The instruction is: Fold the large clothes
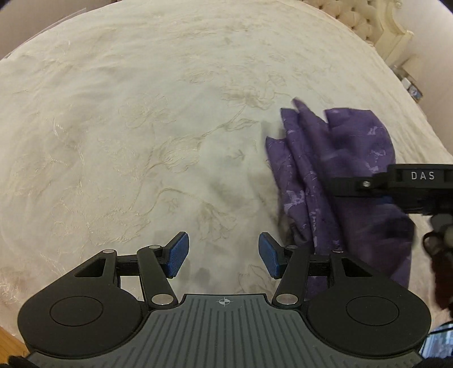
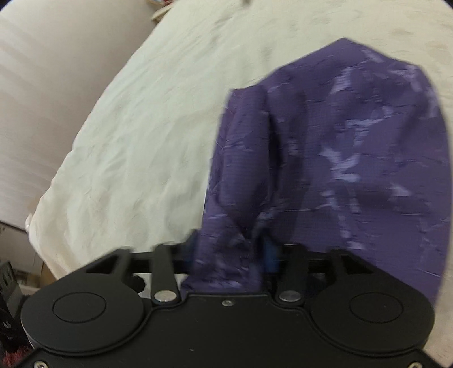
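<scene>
A purple patterned garment (image 1: 334, 169) lies bunched on the cream bedspread (image 1: 141, 113) at the right. My left gripper (image 1: 223, 253) is open and empty, its blue pads just left of the garment's near edge. My right gripper (image 2: 232, 254) is shut on the purple garment (image 2: 339, 158), which drapes over its fingers and hides the pads. The right gripper's black body also shows in the left wrist view (image 1: 396, 184), above the cloth.
A tufted cream headboard (image 1: 365, 19) stands at the far right. The bedspread's edge (image 2: 56, 198) drops off at the left of the right wrist view, with a pale wall behind it. Wood floor (image 1: 8, 339) shows at the lower left.
</scene>
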`<state>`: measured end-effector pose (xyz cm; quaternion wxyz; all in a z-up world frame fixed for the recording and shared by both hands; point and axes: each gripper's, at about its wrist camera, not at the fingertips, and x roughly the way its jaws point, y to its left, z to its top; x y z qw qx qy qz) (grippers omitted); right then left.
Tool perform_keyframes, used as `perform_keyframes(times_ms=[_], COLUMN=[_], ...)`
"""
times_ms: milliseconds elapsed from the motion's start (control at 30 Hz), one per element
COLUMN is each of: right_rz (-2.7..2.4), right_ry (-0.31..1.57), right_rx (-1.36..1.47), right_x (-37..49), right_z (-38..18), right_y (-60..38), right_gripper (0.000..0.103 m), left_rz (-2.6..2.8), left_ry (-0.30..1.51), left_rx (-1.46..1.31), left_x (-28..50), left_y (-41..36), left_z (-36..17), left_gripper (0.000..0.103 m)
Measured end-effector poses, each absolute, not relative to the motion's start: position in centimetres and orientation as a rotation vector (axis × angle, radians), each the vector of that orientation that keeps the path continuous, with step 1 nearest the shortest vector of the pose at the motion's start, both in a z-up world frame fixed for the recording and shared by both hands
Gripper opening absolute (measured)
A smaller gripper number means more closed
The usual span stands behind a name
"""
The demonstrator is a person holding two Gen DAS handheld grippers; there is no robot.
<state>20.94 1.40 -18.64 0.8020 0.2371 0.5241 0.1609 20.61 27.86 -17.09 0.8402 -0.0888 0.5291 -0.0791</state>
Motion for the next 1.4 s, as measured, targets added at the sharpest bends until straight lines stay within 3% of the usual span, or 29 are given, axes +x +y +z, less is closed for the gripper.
perform_keyframes(times_ms=[500,733,867,1233,1333,1367,1400], right_rz=[0.253,0.155,0.184,0.393,0.342,0.317,0.301], right_ry=[0.935,0.955,0.956,0.977,1.056,1.079,1.102], right_rx=[0.58,0.527,0.497,0.298,0.203,0.171,0.147], right_x=[15.9,14.3,15.7,25.5,27.8,28.5,29.0], right_z=[-15.0,-15.6,-15.4,-12.8,-13.7,-14.2,-14.6], right_y=[-5.0,-6.5,-5.6,2.8,5.4,6.1,6.5], right_gripper=[0.07,0.07,0.07,0.068,0.056,0.028,0.012], left_rz=[-0.459,-0.555,-0.533,-0.499,-0.49,-0.488,-0.487], left_ry=[0.904,1.018,1.142,1.111,1.116,1.115,1.113], left_rx=[-0.088,0.058,-0.046,-0.163,-0.185,-0.19,-0.192], left_x=[24.1,23.2,21.6,20.4,20.7,20.6,20.3], left_y=[20.6,17.3,19.0,20.4,20.4,20.4,20.6], left_z=[-11.9,-16.4,-19.9,-21.0,-21.2,-21.3,-21.0], left_gripper=[0.055,0.055,0.056,0.056,0.056,0.056,0.056])
